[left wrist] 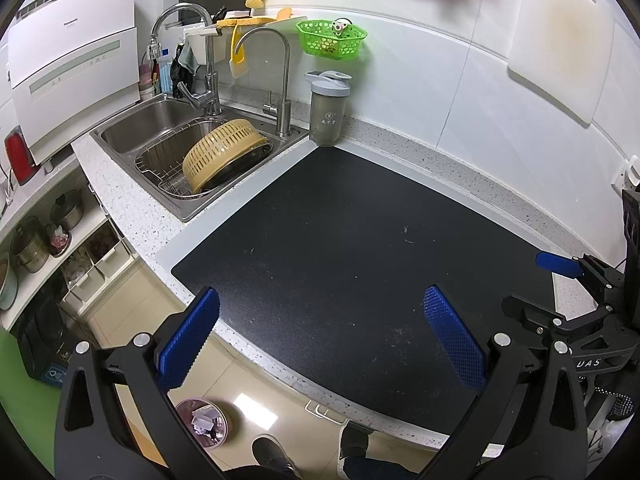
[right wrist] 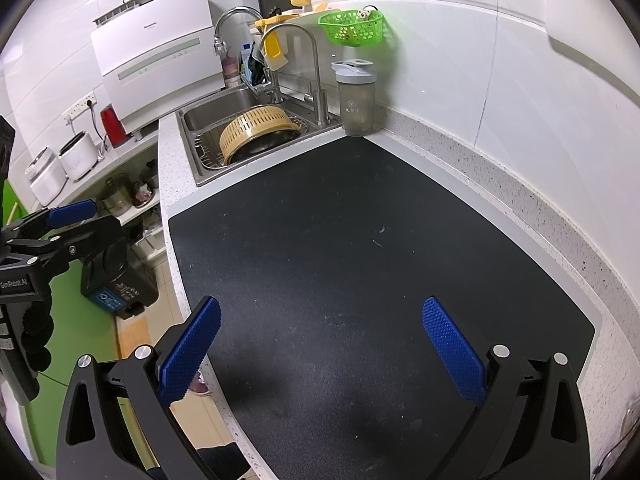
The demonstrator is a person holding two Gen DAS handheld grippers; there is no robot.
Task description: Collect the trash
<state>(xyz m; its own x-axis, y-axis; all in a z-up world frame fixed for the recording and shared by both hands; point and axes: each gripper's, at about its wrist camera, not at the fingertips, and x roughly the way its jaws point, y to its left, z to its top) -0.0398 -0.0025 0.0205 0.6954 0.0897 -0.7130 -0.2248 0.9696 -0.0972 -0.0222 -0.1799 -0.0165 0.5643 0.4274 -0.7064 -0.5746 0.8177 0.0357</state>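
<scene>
My left gripper (left wrist: 320, 334) is open and empty above the front edge of a black mat (left wrist: 360, 232) on the counter. My right gripper (right wrist: 322, 346) is open and empty above the same mat (right wrist: 360, 260). Only small crumbs (left wrist: 406, 236) lie on the mat, and they also show in the right wrist view (right wrist: 380, 236). A pink trash bin (left wrist: 202, 424) with scraps in it stands on the floor below the counter edge. The right gripper shows at the right edge of the left wrist view (left wrist: 560, 266). The left gripper shows at the left edge of the right wrist view (right wrist: 68, 214).
A steel sink (left wrist: 132, 120) holds a yellow colander (left wrist: 224, 152) on a wire rack. A grey shaker bottle (left wrist: 328, 108) stands at the mat's far corner. A green basket (left wrist: 332, 38) hangs on the tiled wall. A white dishwasher (left wrist: 72, 76) stands left. Open shelves (left wrist: 52, 228) hold pots.
</scene>
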